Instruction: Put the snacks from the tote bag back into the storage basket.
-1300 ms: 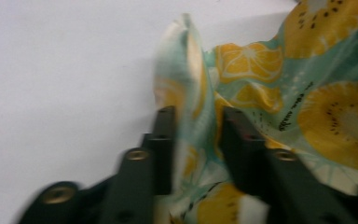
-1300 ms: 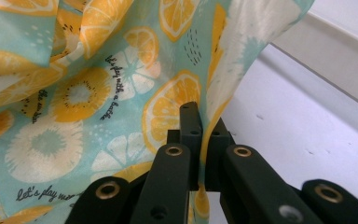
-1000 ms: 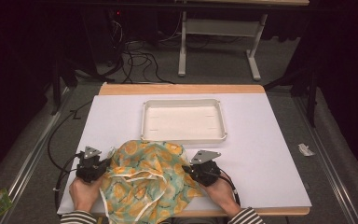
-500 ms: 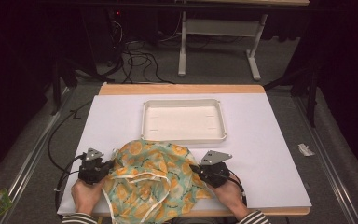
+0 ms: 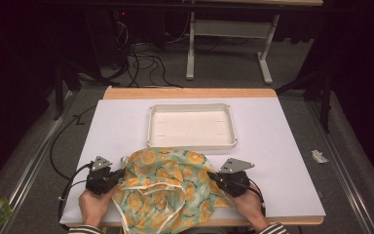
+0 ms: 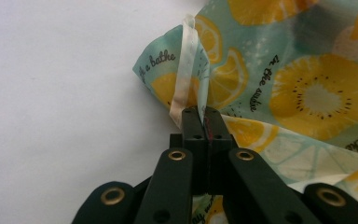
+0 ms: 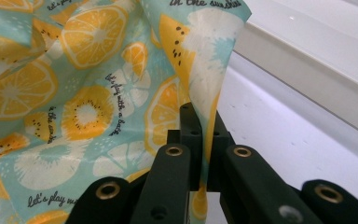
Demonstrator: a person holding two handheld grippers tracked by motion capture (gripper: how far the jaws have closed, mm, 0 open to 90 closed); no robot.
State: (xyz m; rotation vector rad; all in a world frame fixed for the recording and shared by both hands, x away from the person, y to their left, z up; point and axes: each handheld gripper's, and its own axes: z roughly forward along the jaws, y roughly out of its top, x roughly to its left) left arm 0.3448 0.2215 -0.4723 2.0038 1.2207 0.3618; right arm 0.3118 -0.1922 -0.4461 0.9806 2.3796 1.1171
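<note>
The right claw is drawing outward toward three o'clock, carrying its pinched edge of the citrus-print cloth with it, so the bundle that sat narrower between the hands a second ago is now spreading wider across the near part of the white surface. The left claw is holding its place at about nine o'clock of the cloth and acting as the anchor. Both claws are clamped on fabric: in the left gripper view the jaws are pressing together on a fold of cloth beside a pale strap, and in the right gripper view the jaws are gripping a hem of cloth that is rising between them. The cloth is lying at six o'clock on the surface, just short of the white tray, which is sitting at twelve o'clock of it and is partly visible in the right gripper view. Judging by this, the spreading is progressing but the middle is still looking rumpled, with loose straps trailing at the near edge, so more outward pull seems needed.
</note>
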